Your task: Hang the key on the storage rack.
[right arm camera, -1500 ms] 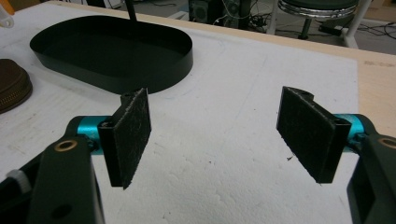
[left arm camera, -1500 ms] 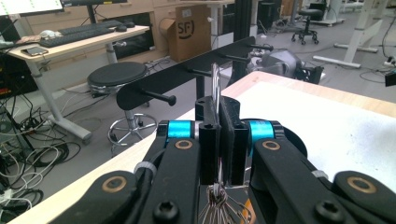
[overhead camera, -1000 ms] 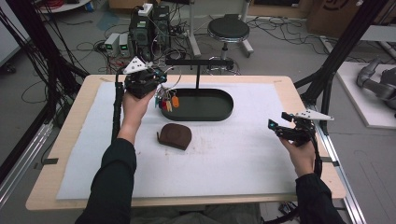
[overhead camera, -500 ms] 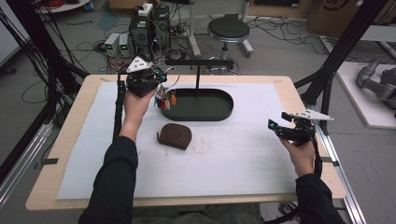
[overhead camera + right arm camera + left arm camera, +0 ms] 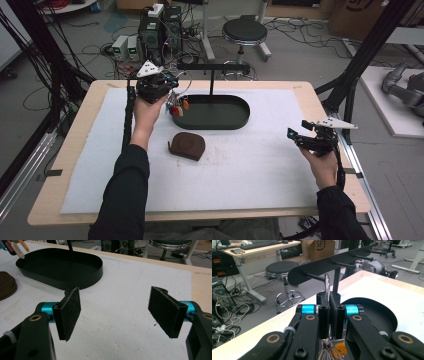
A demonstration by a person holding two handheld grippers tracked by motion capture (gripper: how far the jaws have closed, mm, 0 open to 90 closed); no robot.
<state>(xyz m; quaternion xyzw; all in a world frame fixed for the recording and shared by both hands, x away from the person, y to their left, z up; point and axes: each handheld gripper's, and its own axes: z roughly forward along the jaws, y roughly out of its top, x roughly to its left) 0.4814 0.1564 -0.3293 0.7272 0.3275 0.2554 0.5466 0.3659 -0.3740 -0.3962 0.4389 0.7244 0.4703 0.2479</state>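
Observation:
My left gripper (image 5: 171, 93) hovers near the left end of a black peg rack (image 5: 212, 66) that stands at the back of an oval black tray (image 5: 215, 126). It is shut on a metal key ring (image 5: 327, 286). A bunch of keys with coloured tags (image 5: 178, 107) hangs below the ring. In the left gripper view the ring rises from the closed jaws close beside the rack's nearest peg (image 5: 312, 277). A brown zipped pouch (image 5: 187, 145) lies on the mat in front of the tray. My right gripper (image 5: 295, 136) is held low at the table's right side, open, with nothing between its pads (image 5: 71, 312).
A white foam mat (image 5: 250, 175) covers the wooden table. Beyond the far edge are a stool (image 5: 245, 32), electronics boxes (image 5: 160, 25) and loose cables on the floor. Black frame posts (image 5: 360, 65) stand at the table's right corner.

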